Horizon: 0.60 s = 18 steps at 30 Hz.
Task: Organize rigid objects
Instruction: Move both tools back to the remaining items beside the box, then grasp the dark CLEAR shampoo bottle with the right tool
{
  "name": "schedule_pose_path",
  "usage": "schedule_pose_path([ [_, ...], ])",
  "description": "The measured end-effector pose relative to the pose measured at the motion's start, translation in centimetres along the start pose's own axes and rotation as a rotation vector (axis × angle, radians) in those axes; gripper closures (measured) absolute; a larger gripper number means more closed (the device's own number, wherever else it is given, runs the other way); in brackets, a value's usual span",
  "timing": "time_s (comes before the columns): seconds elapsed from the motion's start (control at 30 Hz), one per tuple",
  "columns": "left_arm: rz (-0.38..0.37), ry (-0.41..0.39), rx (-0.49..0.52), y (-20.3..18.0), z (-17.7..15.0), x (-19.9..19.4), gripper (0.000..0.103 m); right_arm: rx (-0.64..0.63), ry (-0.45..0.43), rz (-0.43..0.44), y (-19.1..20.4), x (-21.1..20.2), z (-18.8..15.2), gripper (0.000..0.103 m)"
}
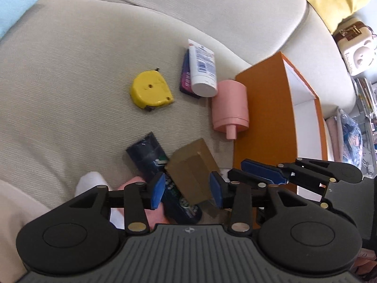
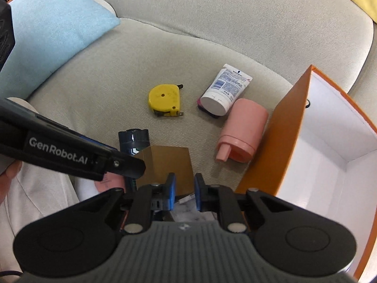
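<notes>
Trouble is most likely at the brown box, which sits tilted near the front edge of the seat, leaning on the dark can. The left gripper stands about half open with the box between its pads. The left pad is clear of it, and I cannot tell whether the right pad touches. Nothing visibly clamps the box, so it could slide off the can or tip over on the soft cushion.

The right gripper is closed almost fully, just beside the box's right side. Whether it nips an edge of the box or some paper below, I cannot tell. If it holds only a thin edge, a lift would probably swing the box and drop it.

Both tools crowd one spot, so their fingers could knock together or shove the can.

The orange bin stands open at the seat's right edge, and the pink bottle lies against its wall. A careless carry could bump that wall or roll the bottle. The tape and tube lie farther back, well clear.
</notes>
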<state>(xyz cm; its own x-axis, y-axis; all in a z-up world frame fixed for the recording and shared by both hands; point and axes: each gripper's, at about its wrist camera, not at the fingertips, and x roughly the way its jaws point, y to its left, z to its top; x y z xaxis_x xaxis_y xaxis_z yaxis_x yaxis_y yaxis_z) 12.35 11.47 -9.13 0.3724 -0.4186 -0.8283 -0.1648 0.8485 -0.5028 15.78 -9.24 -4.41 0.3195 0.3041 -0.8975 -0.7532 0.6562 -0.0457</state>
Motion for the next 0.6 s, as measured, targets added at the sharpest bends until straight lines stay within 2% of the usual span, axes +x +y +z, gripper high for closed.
schedule_pose_path([
  [0.17,0.048,-0.009,-0.022,1.3,0.2,-0.5,0.056,0.020,-0.003,0.022,-0.4,0.6,0.5,0.085],
  [0.23,0.082,0.014,-0.021,1.6,0.1,-0.6,0.056,0.033,0.000,0.038,-0.3,0.7,0.4,0.085],
  [0.4,0.132,0.066,0.071,1.2,-0.7,-1.1,0.057,0.036,-0.041,0.097,1.0,-1.0,0.2,0.085],
  [0.5,0.129,0.070,0.083,1.3,-0.6,-0.9,0.057,0.048,-0.045,0.131,2.1,-1.5,-0.5,0.085],
  [0.6,0.124,0.058,0.066,1.6,-0.6,-1.2,0.061,0.065,-0.029,0.163,2.9,-1.6,-1.6,0.085],
])
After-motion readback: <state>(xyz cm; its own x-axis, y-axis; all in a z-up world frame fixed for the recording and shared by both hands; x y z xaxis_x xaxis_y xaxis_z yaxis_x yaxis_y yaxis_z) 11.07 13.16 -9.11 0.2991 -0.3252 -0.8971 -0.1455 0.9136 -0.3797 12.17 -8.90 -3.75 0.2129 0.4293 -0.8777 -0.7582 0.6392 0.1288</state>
